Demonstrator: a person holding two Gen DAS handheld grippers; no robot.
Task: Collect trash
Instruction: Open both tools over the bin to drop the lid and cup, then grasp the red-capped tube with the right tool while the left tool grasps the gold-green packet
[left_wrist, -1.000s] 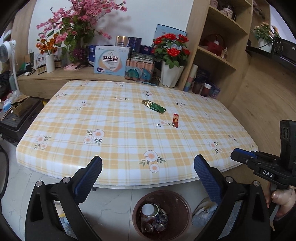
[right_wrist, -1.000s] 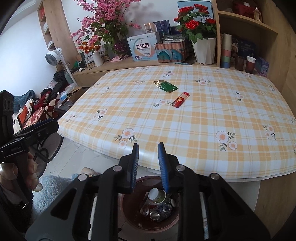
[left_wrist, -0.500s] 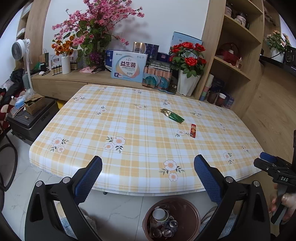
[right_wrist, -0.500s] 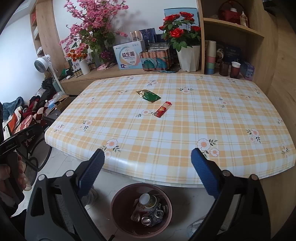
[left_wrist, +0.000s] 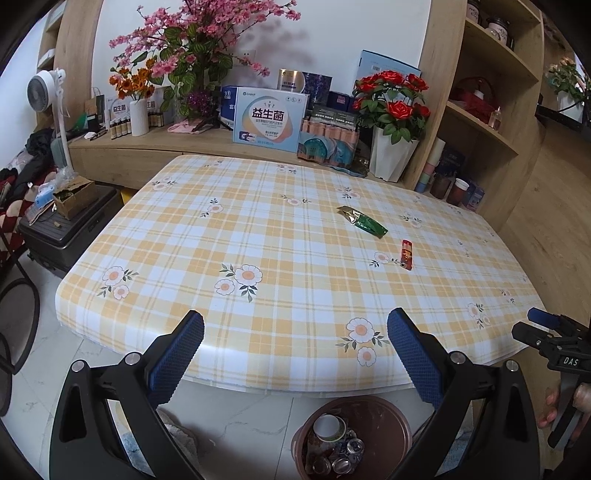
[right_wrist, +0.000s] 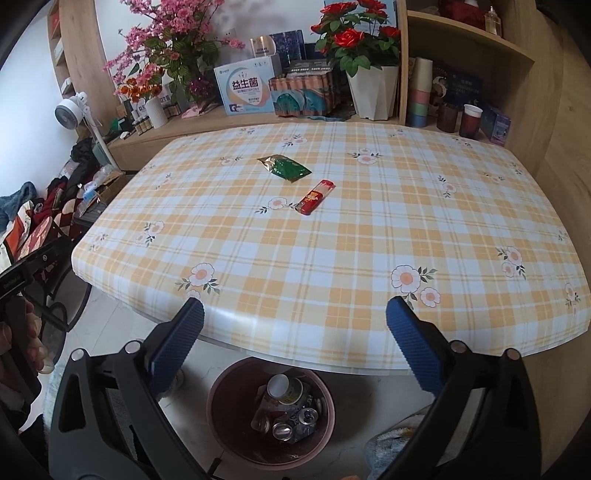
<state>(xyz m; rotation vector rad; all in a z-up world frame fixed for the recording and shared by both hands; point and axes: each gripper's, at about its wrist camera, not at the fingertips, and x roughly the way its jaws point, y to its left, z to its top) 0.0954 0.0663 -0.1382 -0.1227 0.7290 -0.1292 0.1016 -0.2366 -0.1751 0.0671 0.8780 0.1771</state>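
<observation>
A table (left_wrist: 258, 236) covered in a yellow-and-white plaid cloth with daisy prints fills the centre of both views; pale marble floor shows at the lower left. Behind it, along the top of the frame, a low wooden ledge carries pink blossoms (left_wrist: 192, 44), a blue-and-white box (left_wrist: 269, 120) and a white pot of red roses (left_wrist: 393, 122); wooden shelves rise at the upper right. A white fan (left_wrist: 46, 96) stands at the upper left.

Two pieces of trash lie on the cloth, right of centre in the left view and near each other without touching: a green wrapper (left_wrist: 364, 220) (right_wrist: 286, 168) and, just below and to its right, a red wrapper (left_wrist: 406, 254) (right_wrist: 316, 197). A brown bin (right_wrist: 271, 410) (left_wrist: 351, 435) stands on the floor at the bottom centre, below the table's near edge, holding a cup and crushed cans.

The left gripper (left_wrist: 295, 350) and right gripper (right_wrist: 295, 347) both point down toward the near table edge, jaws spread wide and empty. The right gripper also appears at the right edge of the left view, with fingers wrapped on its handle.
</observation>
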